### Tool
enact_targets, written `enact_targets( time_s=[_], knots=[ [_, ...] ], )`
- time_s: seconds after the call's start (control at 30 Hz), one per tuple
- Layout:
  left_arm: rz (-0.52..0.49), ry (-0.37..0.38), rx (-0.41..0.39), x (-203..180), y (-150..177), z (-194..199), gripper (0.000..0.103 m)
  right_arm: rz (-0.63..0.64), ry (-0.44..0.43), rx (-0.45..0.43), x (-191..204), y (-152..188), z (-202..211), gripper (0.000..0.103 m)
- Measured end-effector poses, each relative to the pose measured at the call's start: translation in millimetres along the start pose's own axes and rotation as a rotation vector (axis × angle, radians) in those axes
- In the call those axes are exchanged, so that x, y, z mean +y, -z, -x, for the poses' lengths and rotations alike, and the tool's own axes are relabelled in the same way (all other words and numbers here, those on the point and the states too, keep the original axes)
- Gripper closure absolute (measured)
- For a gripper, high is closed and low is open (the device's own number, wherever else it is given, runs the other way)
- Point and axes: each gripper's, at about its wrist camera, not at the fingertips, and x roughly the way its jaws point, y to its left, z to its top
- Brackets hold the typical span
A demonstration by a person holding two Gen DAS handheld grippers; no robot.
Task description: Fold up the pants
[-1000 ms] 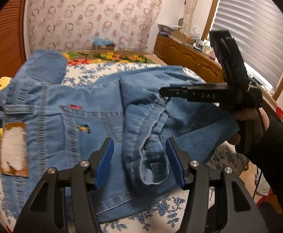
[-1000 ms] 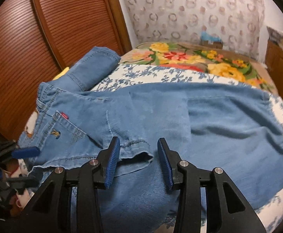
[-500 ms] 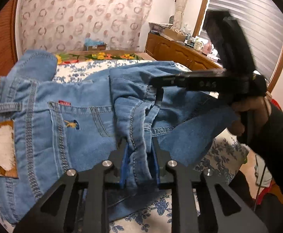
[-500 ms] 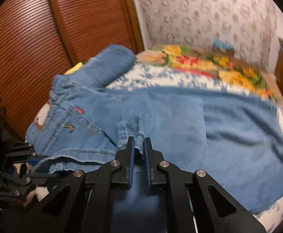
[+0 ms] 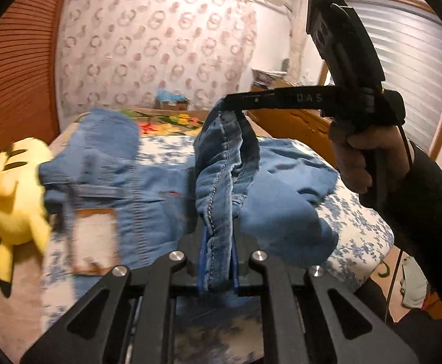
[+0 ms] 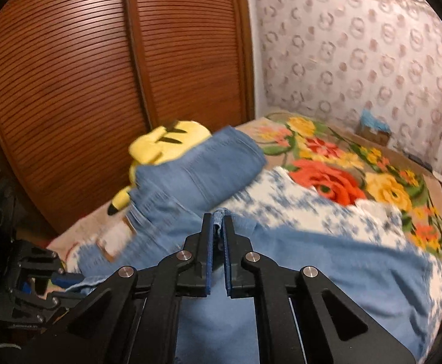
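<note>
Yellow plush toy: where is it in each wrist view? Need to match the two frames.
Left wrist: yellow plush toy at the left edge, beside the jeans waistband.
Right wrist: the toy is above centre-left, partly under the jeans, before the slatted doors.
Shared landmark: the floral blanket at the bed's far end.

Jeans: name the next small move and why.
Probably carry the pinched hem across toward the waistband. Both tongs, left still closing and right shut, grip the jeans hem, raised off the bed, with the waist patch lying flat opposite.
</note>
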Motion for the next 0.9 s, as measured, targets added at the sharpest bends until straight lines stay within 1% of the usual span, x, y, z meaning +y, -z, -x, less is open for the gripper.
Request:
enact_targets(
  time_s=[0.13, 0.2, 0.27, 0.3, 0.37, 0.57, 0.7, 0.73, 0.77, 0.8, 0.83, 0.9],
  knots=[
    [0.037, -0.037, 0.019, 25.4, 10.8, 10.0, 0.093, 0.043, -0.029, 0.01, 32.5, -20.9, -31.6, 0.1],
    [0.058, -0.049, 0.038, 36.9, 18.1, 9.5, 0.093, 0.064, -0.028, 0.023, 45.4, -25.3, -46.9, 0.1],
    [0.074, -0.044, 0.048, 41.2, 24.4, 6.6, 0.093, 0.08, -0.032, 0.047, 58.1, -28.1, -65.8, 0.1],
    [0.077, -0.034, 0.049, 43.4, 26.8, 6.6, 0.093, 0.089, -0.03, 0.055, 63.4, -27.9, -72.3, 0.1],
    [0.074, -0.039, 0.052, 42.7, 27.6, 6.6, 0.093, 0.098, -0.038, 0.061, 71.7, -29.2, -82.1, 0.1],
    [0.081, -0.047, 0.061, 48.6, 31.7, 8.9, 0.092, 0.078, -0.029, 0.068, 77.1, -37.0, -100.8, 0.1],
    [0.09, -0.071, 0.062, 52.4, 31.3, 12.2, 0.091, 0.072, -0.007, 0.075, 78.6, -38.2, -108.0, 0.1],
    [0.091, -0.082, 0.062, 53.4, 30.4, 13.1, 0.091, 0.07, -0.004, 0.077, 78.1, -37.5, -108.0, 0.098],
    [0.085, -0.1, 0.059, 52.9, 29.3, 14.4, 0.091, 0.069, -0.004, 0.082, 77.4, -37.0, -108.2, 0.089],
    [0.071, -0.11, 0.048, 51.9, 27.3, 17.0, 0.09, 0.071, -0.002, 0.09, 76.9, -36.4, -108.1, 0.078],
    [0.063, -0.11, 0.037, 50.7, 25.1, 19.1, 0.087, 0.073, 0.004, 0.095, 76.4, -35.4, -107.0, 0.075],
    [0.055, -0.114, 0.024, 48.9, 19.3, 22.5, 0.082, 0.066, 0.01, 0.087, 72.5, -34.9, -101.2, 0.075]
  ],
)
